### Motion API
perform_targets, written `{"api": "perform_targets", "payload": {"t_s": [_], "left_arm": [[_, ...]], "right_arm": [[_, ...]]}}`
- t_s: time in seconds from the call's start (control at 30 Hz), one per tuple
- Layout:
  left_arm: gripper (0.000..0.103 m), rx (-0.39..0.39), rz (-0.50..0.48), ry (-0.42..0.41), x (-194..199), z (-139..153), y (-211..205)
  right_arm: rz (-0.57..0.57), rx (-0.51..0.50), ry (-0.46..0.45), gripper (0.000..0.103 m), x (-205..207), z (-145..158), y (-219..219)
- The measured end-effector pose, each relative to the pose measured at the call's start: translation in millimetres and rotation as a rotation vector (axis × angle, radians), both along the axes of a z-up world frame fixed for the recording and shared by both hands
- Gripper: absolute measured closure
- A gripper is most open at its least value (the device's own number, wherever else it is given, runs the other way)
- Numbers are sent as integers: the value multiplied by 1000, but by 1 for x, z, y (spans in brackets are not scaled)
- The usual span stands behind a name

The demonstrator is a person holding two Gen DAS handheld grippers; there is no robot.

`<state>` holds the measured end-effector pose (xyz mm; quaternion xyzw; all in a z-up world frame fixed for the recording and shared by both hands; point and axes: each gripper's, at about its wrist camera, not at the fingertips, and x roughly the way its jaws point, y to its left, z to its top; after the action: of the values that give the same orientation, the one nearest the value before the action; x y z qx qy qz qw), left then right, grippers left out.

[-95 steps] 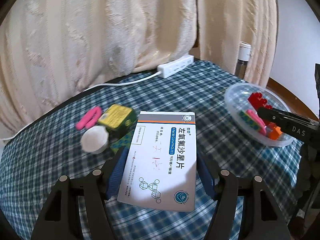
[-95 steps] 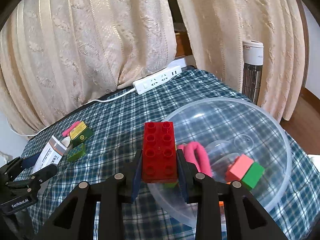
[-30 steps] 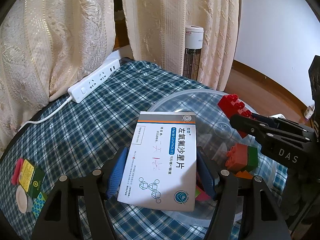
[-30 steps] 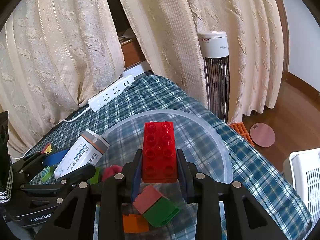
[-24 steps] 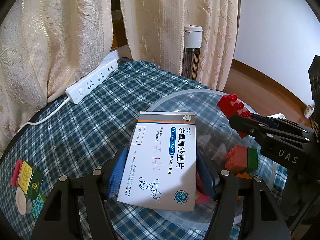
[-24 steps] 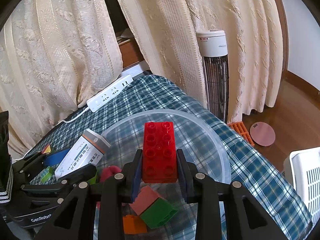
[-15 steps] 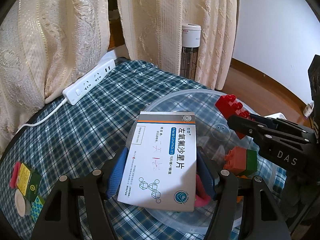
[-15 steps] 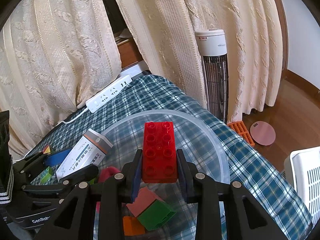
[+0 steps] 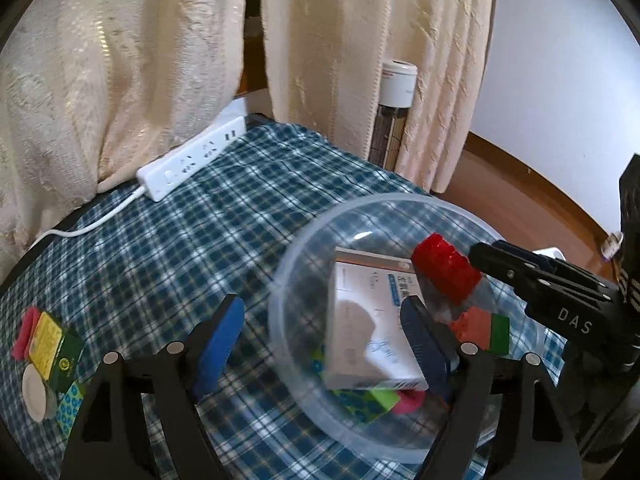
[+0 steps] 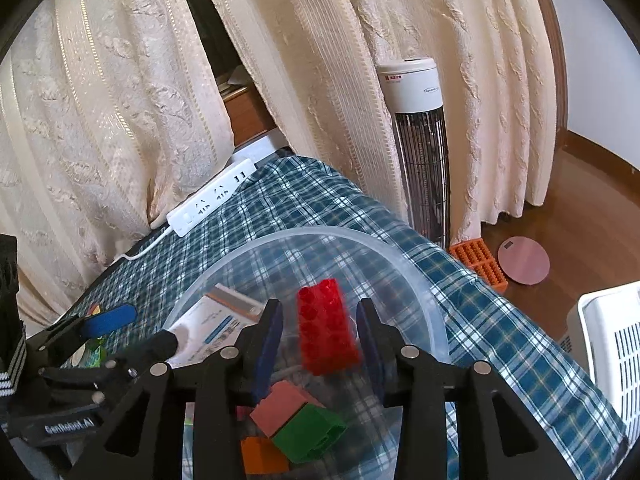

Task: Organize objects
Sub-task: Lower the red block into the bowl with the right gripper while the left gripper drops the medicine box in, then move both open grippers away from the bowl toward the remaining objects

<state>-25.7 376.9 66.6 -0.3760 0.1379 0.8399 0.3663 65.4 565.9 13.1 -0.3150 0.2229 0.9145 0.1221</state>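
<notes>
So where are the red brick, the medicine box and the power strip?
red brick (image 10: pixel 327 328): right wrist view, on its studded top face.
medicine box (image 9: pixel 368 320): left wrist view, on its white printed face.
power strip (image 9: pixel 192 164): left wrist view, mid-body, by the sockets.

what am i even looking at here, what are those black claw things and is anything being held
Those claws are two hand-held grippers, one per hand, each carrying a fisheye camera that looks along its fingers. One picture comes from the left gripper, the other from the right gripper. Both hang over a clear bowl on a plaid tablecloth. Both jaws are opening: the white medicine box and the red brick look blurred and loose, apparently dropping into the bowl onto other blocks. A power strip lies behind.
</notes>
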Motion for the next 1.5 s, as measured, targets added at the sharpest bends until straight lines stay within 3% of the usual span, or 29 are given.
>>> {"api": "perform_targets", "payload": {"t_s": [0.3, 0.73, 1.5], "left_arm": [[21, -7, 21, 26, 4, 5, -18], [21, 8, 84, 31, -1, 12, -61], [21, -13, 247, 76, -18, 15, -163]], "right_arm": [[16, 13, 10, 62, -1, 7, -16], [52, 26, 26, 50, -5, 19, -45], [235, 72, 13, 45, -33, 30, -136]]}}
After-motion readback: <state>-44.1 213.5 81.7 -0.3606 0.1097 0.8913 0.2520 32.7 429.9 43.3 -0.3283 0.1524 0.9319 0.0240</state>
